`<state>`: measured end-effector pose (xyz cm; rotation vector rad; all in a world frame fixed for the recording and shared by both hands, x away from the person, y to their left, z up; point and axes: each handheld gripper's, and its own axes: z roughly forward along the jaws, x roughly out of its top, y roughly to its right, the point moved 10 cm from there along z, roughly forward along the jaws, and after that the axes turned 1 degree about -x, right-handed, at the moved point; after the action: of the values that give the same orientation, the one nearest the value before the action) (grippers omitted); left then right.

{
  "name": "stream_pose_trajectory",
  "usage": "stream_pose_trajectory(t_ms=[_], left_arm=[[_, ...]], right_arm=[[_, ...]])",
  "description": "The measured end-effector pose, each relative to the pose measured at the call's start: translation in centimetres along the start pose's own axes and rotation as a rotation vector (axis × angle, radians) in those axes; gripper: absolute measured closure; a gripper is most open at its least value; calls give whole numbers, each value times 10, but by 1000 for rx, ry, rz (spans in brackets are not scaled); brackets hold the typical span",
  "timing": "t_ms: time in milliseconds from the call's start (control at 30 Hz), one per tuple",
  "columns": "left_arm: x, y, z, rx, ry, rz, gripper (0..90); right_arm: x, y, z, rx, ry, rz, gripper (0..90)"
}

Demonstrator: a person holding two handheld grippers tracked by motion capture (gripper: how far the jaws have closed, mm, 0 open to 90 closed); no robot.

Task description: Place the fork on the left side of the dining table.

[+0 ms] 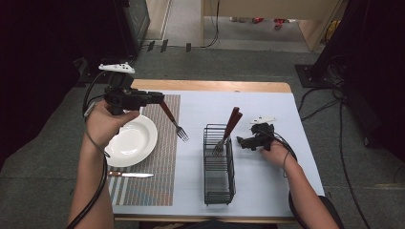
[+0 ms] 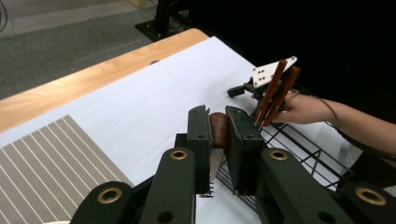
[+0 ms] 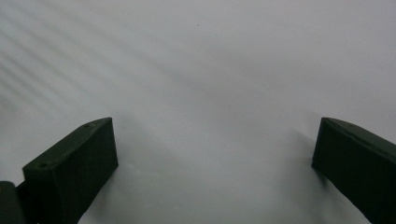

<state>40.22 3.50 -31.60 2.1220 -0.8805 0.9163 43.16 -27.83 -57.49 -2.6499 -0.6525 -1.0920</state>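
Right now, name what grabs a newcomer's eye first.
The left gripper holds a brown-handled fork in the air over the striped placemat, beside the white plate. To the right stands a black wire basket with more cutlery; the right gripper rests open beside it.

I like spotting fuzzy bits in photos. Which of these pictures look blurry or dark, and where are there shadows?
High view: evenly lit white table cover, dark corners, slightly soft all over. Left gripper view: the close black left tongs holding the brown wooden-handled fork look a bit soft; black background on the right. Right gripper view: the wide-open black right tongs cast soft shadows on plain white, with faint grey streaks.
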Motion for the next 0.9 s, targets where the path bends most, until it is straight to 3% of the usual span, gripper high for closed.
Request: stream_pose_trajectory(t_ms=[333,733,900], left_arm=[[-11,-22,23,25,-46,-27,823],[-8,-48,38,47,-48,-45,823],[-2,-58,44,37,-50,-48,823]], right_arm=[[0,0,0,0,0,0,0],[0,0,0,0,1,-2,0],[0,0,0,-1,2,-3,0]])
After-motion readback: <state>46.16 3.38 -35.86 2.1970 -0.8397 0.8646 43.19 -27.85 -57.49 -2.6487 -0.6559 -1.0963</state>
